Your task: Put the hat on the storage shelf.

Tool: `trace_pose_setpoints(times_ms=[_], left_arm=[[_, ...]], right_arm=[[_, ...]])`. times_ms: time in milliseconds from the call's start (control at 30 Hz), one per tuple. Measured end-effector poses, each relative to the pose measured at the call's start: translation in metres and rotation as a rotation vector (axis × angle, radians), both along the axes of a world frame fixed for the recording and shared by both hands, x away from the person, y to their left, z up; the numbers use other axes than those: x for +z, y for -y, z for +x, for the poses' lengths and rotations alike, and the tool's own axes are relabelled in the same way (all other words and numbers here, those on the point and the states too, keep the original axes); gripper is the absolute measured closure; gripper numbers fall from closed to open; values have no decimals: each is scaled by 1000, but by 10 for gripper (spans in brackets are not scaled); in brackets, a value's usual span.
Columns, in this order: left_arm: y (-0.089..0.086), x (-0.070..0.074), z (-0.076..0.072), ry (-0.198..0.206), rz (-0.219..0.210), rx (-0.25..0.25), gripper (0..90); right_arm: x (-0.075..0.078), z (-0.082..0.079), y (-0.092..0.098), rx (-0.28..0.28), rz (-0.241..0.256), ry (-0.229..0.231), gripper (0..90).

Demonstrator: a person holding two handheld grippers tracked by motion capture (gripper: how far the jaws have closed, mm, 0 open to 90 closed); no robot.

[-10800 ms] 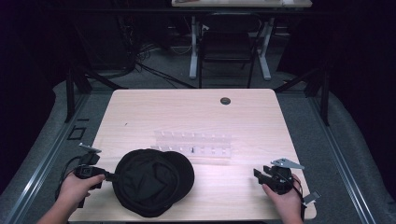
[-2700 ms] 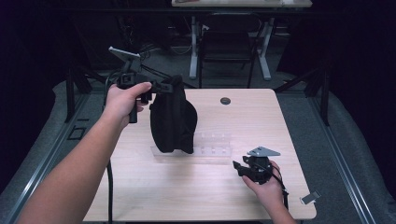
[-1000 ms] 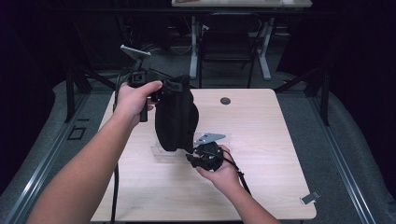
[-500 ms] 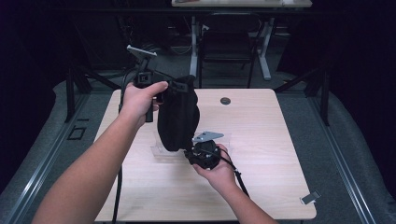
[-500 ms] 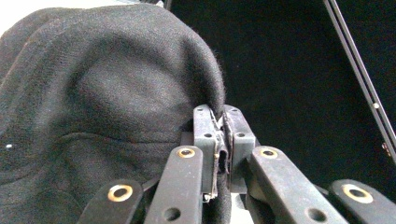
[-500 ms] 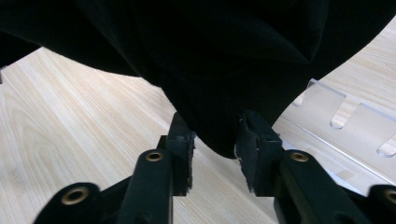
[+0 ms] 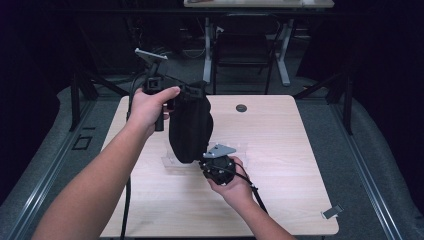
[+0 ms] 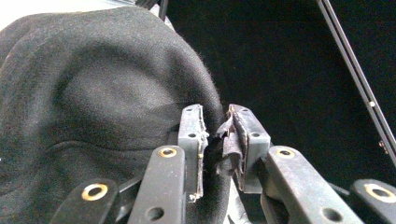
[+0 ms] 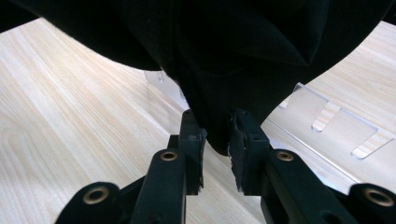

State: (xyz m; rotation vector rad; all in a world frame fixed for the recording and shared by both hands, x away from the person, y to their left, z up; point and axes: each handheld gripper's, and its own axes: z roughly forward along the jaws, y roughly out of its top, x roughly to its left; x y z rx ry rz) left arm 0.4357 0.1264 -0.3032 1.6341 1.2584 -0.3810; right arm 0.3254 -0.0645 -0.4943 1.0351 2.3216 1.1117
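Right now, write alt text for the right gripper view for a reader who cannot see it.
The right hand-held gripper has its two black jaws around the lowest fold of a hanging black cloth bag, with a narrow gap on either side. Beneath lie a light wooden table and a clear plastic tray.

A black cloth hat (image 7: 190,127) hangs limp above the middle of a pale wooden table, held up by its upper edge at about 11 o'clock and drooping toward 6. The fabric is soft, matte and slightly fuzzy, its rounded crown (image 8: 93,93) bulging smooth with a faint seam line across it. The lowest fold (image 9: 217,126) tapers to a blunt point just over the tabletop, dangling in front of a clear plastic tray (image 9: 336,126) lying flat behind it.
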Motion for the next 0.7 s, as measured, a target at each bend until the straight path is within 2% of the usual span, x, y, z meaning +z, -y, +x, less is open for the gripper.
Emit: trace_pose_setpoints(times_ms=[167,200,300,333,367,400,433,467,700], left_arm=[[-5,3,-1,7,-10,9,734],[-6,3,-1,8,-12,14,731],[-11,4,-1,16,-1,13,733],[-12,4,-1,12,0,19,734],[-14,3,-1,17,2,17,736],[-14,3,-1,17,2,17,739],[-16,2,0,13,6,25,739],[-16,2,0,13,6,25,741],[-25,-4,-1,11,23,32,737]], right_arm=[[-1,-2,0,-8,-15,21,784],[-2,-2,0,-22,9,24,798],[-6,0,6,-45,-42,5,838],[-9,1,8,-52,-31,-11,840],[-11,2,11,-60,3,-18,840],[-11,2,11,-60,3,-18,840],[-11,3,18,-70,41,-58,841],[-12,3,19,-70,46,-53,841],[-16,-3,14,-51,-19,-18,838]])
